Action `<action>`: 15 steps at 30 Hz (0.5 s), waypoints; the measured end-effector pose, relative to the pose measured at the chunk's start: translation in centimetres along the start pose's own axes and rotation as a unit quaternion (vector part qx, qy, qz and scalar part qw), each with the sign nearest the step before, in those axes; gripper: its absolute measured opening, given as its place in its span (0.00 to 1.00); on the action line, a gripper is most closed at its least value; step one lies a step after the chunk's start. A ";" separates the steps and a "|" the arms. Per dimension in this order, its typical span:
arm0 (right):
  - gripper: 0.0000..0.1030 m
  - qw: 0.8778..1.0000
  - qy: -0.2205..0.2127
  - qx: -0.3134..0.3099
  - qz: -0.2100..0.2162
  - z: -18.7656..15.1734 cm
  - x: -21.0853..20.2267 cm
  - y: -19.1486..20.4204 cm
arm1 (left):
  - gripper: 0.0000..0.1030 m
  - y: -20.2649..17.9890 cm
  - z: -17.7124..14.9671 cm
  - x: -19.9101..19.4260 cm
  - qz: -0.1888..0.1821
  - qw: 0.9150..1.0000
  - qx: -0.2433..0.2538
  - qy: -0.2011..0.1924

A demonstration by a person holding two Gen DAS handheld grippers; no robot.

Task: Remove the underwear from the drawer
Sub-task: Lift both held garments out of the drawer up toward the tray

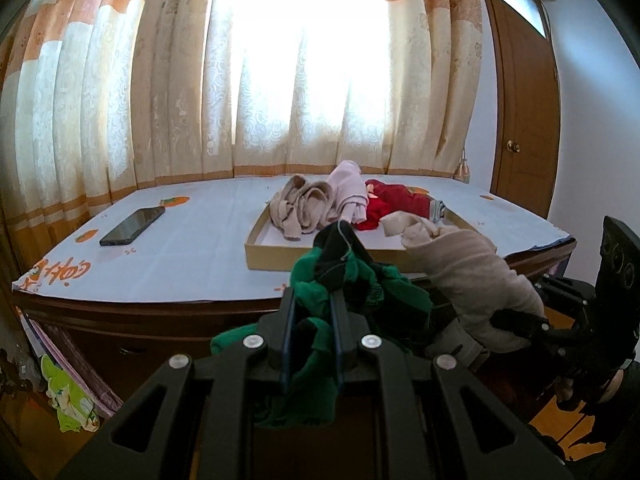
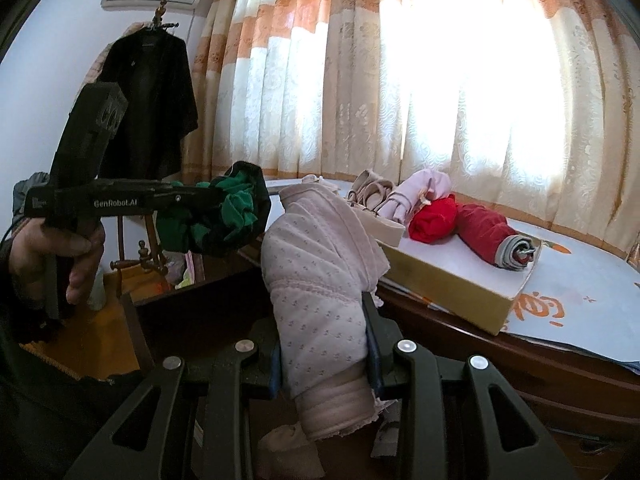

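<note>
My left gripper (image 1: 312,304) is shut on green and black underwear (image 1: 344,280), held in the air in front of the table edge; it also shows in the right wrist view (image 2: 228,212). My right gripper (image 2: 324,320) is shut on a rolled pale pink underwear (image 2: 320,280), which shows beige in the left wrist view (image 1: 472,276). A shallow cardboard box (image 1: 280,256) on the table holds beige (image 1: 300,204), pink (image 1: 348,188) and red (image 1: 392,200) rolled underwear. The drawer is hidden below both grippers.
A black phone (image 1: 132,226) lies on the table's left part. The table has a white printed cloth (image 1: 192,256). Curtains hang behind it. A wooden door (image 1: 524,120) is at the right. A dark coat on a stand (image 2: 152,108) is at the left.
</note>
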State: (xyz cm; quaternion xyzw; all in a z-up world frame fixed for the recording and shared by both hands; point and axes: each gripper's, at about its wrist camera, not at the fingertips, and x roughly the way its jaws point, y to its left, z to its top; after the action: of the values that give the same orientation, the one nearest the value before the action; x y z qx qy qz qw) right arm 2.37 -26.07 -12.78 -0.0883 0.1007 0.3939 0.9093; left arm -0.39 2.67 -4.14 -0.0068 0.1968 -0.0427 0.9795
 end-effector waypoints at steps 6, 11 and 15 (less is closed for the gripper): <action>0.33 1.000 -0.015 0.002 -0.004 0.2 -0.5 0.0 | 0.13 -0.1 0.2 0.0 0.005 1.000 0.007 -0.007; 0.33 1.000 -0.021 0.002 -0.004 0.5 -0.8 0.1 | 0.13 -0.1 0.4 -0.2 0.010 1.000 0.008 -0.017; 0.33 1.000 -0.027 0.004 -0.005 0.5 -0.9 0.0 | 0.13 -0.2 0.6 -0.3 0.015 0.999 0.016 -0.026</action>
State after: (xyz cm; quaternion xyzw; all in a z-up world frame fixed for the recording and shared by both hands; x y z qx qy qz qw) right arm 1.80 -26.61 -12.03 -0.0746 0.0777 0.3913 0.9140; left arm -0.48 2.46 -3.46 0.0104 0.1707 -0.0309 0.9848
